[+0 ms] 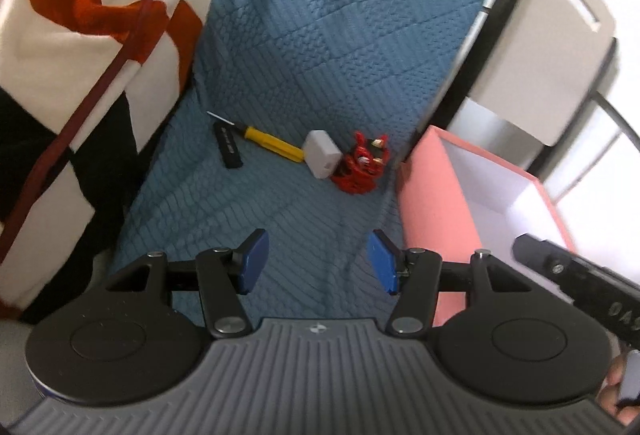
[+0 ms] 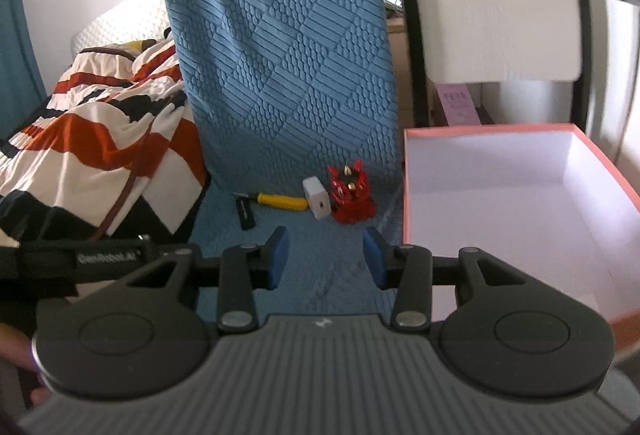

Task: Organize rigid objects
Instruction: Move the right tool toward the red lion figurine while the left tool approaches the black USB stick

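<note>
Left wrist view shows our left gripper released, holding nothing. Our right gripper is released too. Mid-frame, the small red plastic toy touches the white plastic block, near the pink cardboard box at right.

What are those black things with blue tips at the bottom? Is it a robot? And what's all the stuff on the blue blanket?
No robot here. A person holds a pincher tool in each hand, and each tool has a camera looking out over its two fingers. One picture is from the left gripper, the other from the right gripper. Both are open and hold nothing.

On the blue quilted cover lie a yellow-handled screwdriver, a small black stick, a white charger block and a red toy figure. Beside them stands a pink box, which looks empty. A striped blanket is on the left.
</note>
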